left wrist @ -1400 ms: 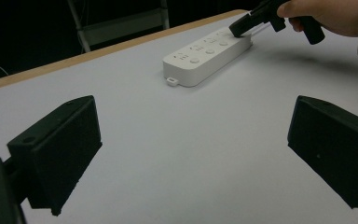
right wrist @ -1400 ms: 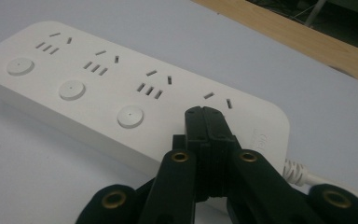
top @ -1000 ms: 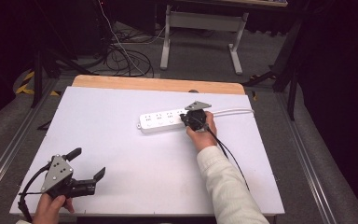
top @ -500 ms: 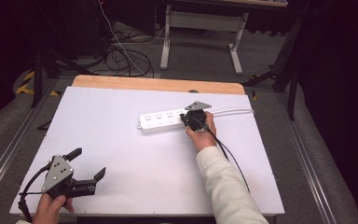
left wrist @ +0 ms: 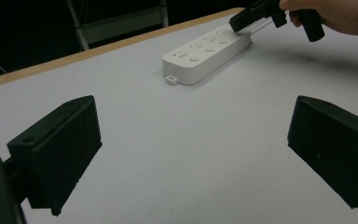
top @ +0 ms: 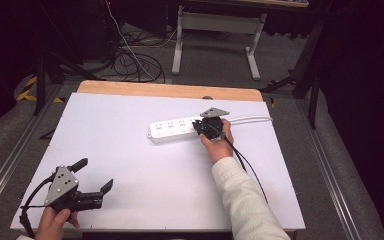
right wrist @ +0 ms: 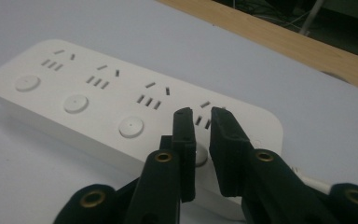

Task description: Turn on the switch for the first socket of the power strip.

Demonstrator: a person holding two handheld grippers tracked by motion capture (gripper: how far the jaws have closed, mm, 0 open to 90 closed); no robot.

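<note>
A white power strip point(top: 175, 130) with several sockets and round buttons lies flat at the table's middle back. My right gripper point(top: 198, 126) rests at the strip's right end, its jaws almost together with only a thin gap. In the right gripper view the gripper point(right wrist: 203, 112) hovers over the rightmost button of the strip point(right wrist: 98, 102), and the button is partly hidden behind the jaws. My left gripper point(top: 96, 173) sits at the near left corner, open and holding nothing. The left gripper view has the gripper point(left wrist: 191, 149) aimed at the far-off strip point(left wrist: 205, 51).
The strip's white cord point(top: 250, 119) runs off to the right along the table. A wooden edge point(top: 170, 90) borders the back of the white table top point(top: 130, 160). Beyond it are floor cables point(top: 135, 65) and a desk frame point(top: 215, 30).
</note>
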